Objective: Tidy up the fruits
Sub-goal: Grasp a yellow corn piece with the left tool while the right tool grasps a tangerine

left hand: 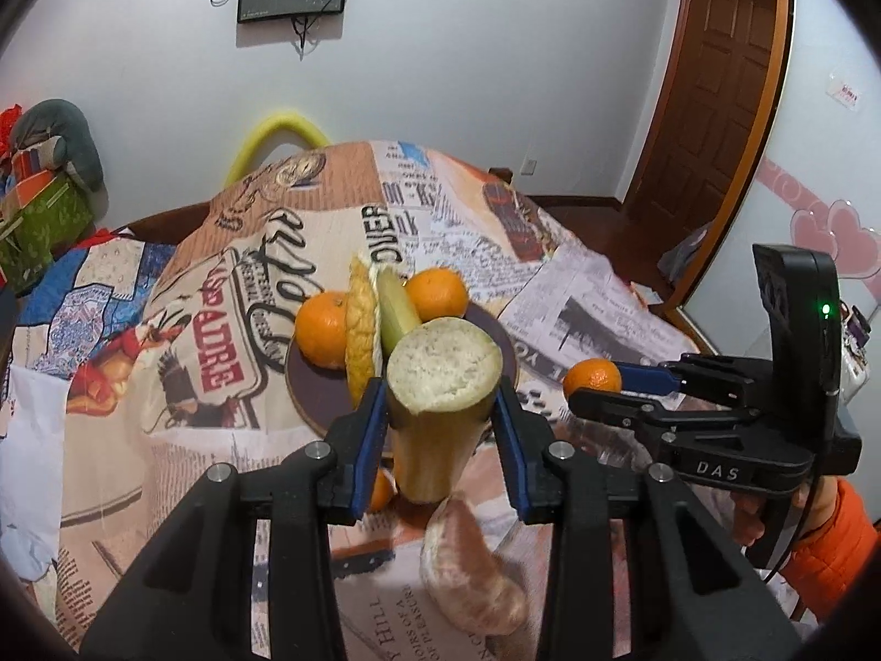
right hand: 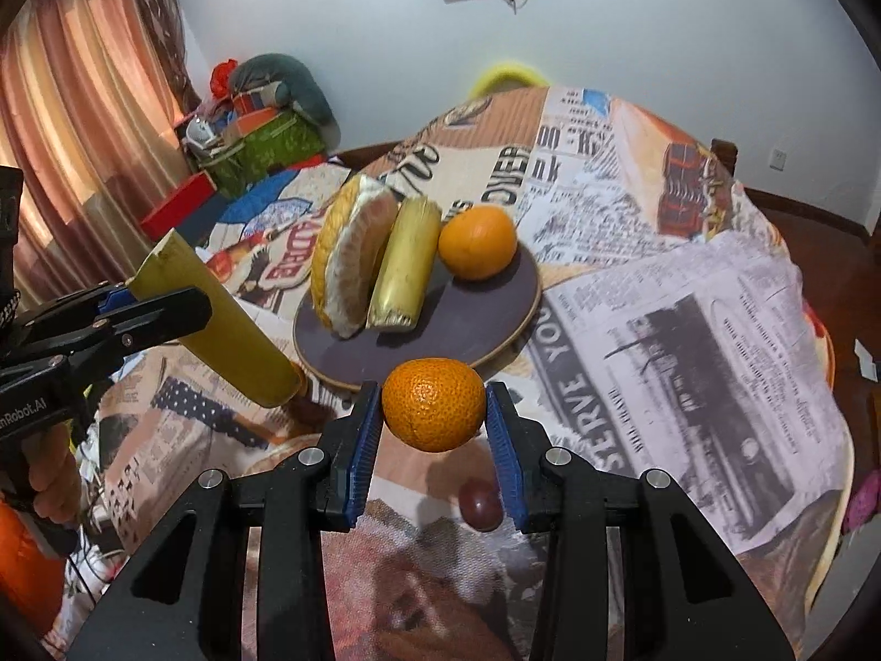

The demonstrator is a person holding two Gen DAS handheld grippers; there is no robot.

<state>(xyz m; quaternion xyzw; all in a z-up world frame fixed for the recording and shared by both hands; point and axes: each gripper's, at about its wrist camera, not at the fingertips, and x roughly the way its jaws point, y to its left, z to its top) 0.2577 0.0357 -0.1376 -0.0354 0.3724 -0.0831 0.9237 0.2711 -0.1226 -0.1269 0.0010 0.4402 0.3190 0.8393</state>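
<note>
Left jaws (left hand: 440,413) clamping sugarcane piece (left hand: 440,385), right jaws (right hand: 434,429) gripping mandarin (right hand: 434,405), newspaper-print tablecloth (right hand: 688,303), white wall (left hand: 495,55)

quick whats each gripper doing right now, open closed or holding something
left gripper: closed on a yellow-green sugarcane piece, held off the table
right gripper: closed on a mandarin, also held off the table

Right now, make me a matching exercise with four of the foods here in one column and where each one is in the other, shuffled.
Things:
1. sugarcane piece
2. mandarin
3. pomelo wedge
4. dark red grape

Places:
A. lying on the tablecloth
B. held in the right tool
C. on the round plate
D. held in the left tool

Pairs: 1-D, 2-B, 3-C, 4-A
</note>
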